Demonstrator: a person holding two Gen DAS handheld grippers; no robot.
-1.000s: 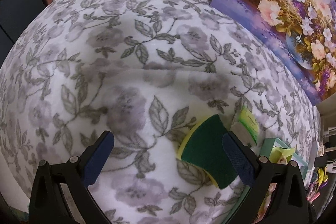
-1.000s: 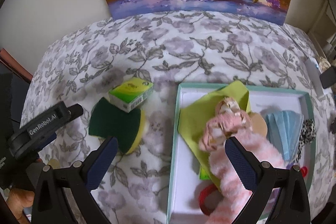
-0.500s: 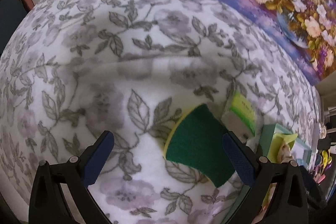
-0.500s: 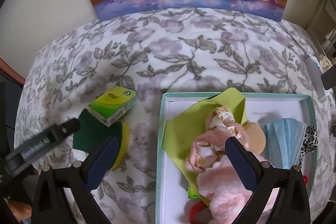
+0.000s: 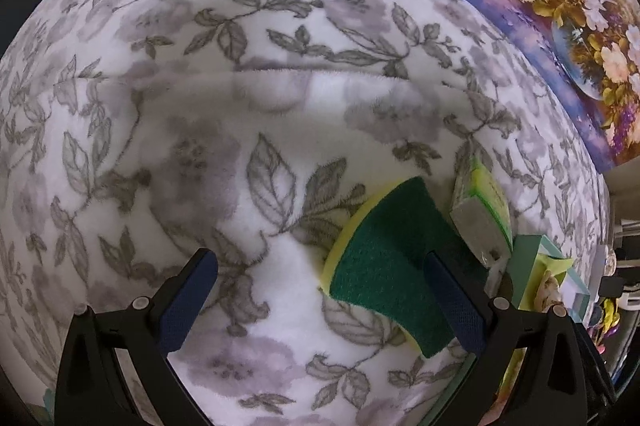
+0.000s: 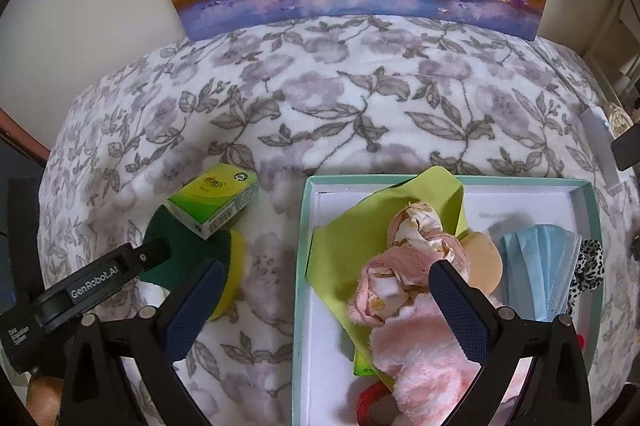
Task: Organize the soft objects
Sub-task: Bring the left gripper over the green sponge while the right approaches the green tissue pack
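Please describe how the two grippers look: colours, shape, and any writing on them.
Both the left gripper and the right gripper have black plastic frames and two fingers faced with dark blue textured pads, with small silver screws at the bases. In the right wrist view, the left gripper's side reads "GenRobot.AI" in white.

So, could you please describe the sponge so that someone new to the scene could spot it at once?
Start at the mint-rimmed tray on the floral blanket and look to its left. There the sponge lies flat, partly under a green tissue pack. Its dark green scouring top over a yellow base sets it apart.
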